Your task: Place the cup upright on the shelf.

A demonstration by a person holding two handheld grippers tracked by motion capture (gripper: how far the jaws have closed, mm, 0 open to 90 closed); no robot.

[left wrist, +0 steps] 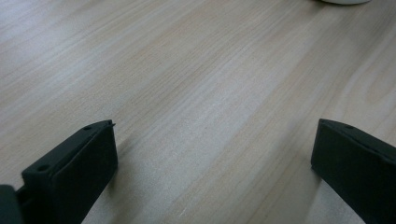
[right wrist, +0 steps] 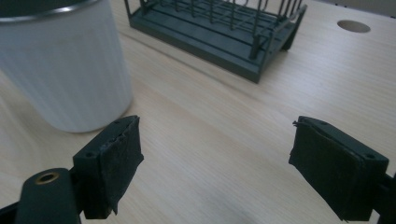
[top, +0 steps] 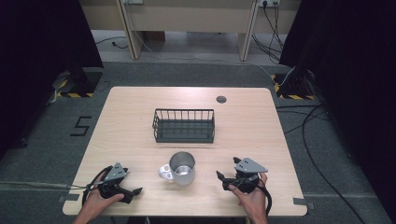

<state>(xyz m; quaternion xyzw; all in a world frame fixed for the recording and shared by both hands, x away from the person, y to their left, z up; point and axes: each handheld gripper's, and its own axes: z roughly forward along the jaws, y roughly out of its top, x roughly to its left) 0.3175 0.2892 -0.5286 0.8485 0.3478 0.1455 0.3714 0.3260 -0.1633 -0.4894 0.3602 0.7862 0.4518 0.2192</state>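
High view: mug (top: 182, 168) upright near the table's (top: 243, 135) front edge, between both grippers, basket (top: 184, 125) behind it.
Left gripper (top: 133, 192) and right gripper (top: 227, 172) rest on the table, jaws spread wide, holding nothing; mug touches neither.

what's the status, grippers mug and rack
Left gripper open, empty. Right gripper open, empty. Mug upright between them, untouched. Rack behind it; nothing in the way.

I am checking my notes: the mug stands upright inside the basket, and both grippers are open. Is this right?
Not quite. In the high view the mug stands upright on the table, in front of the basket, not inside it. Both the left gripper and the right gripper are open.
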